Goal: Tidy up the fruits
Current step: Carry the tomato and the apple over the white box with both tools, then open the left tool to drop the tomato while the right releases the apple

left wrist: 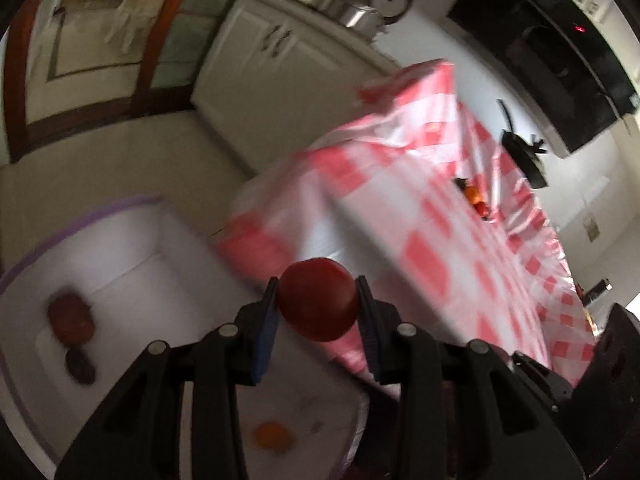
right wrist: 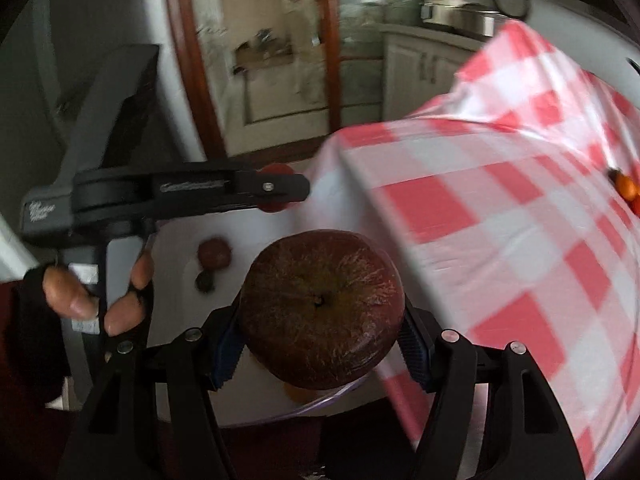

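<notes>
Left wrist view: the left hand-held gripper (left wrist: 317, 308) is clenched on a small red fruit (left wrist: 318, 305), smooth and tomato-like, pinched between its blue-faced pads and carried in the air above the near edge of a white tray (left wrist: 132, 248) with a purple rim; on that tray lie a reddish fruit (left wrist: 70, 320) with a small dark fruit (left wrist: 81, 366) just beside it, and an orange fruit (left wrist: 272, 436) lower down, apart from the pair; beyond the tray rises the tabletop under a red-and-white checked cloth (left wrist: 420, 216), where a few orange and red fruits (left wrist: 474, 198) remain near its far side; in the right wrist view the right hand-held gripper (right wrist: 322, 330) grasps a large dark-red apple (right wrist: 322, 308), stem hollow toward the camera, its jaws standing wide around it; the apple hangs over the near rim of the same tray, with the person's gloved hand (right wrist: 84, 300) working the other tool to the left. The step in hand looks like the carry: both fruits are lifted and brought toward the tray. The next move calls for lowering each fruit onto bare white surface, clear of those already lying there, probably beside its like, then easing the jaws apart gently, since round fruit may roll toward the rim.
</notes>
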`<action>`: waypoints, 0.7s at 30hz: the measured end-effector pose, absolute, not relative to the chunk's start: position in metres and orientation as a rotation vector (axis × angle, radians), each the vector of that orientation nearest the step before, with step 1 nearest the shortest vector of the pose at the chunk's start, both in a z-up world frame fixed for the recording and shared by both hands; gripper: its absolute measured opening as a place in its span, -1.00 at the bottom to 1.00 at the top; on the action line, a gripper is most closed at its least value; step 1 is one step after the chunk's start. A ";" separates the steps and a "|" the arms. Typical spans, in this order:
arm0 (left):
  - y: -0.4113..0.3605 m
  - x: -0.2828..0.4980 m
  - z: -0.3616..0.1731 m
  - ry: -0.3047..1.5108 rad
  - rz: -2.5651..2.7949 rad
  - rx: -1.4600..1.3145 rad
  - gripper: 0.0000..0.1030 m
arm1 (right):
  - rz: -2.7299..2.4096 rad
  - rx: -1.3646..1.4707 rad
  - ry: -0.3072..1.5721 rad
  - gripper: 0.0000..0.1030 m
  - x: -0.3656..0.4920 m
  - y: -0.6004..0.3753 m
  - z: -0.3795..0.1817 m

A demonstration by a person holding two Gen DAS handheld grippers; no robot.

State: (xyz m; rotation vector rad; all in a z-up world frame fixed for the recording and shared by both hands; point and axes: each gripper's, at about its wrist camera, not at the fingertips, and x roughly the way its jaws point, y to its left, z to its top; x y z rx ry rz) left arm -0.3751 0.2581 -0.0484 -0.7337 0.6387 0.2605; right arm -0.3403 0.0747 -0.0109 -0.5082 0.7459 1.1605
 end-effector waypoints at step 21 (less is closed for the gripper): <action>0.301 -0.422 -0.147 0.876 0.566 -0.833 -0.23 | 1.182 -0.840 0.981 0.26 -0.357 0.147 -0.133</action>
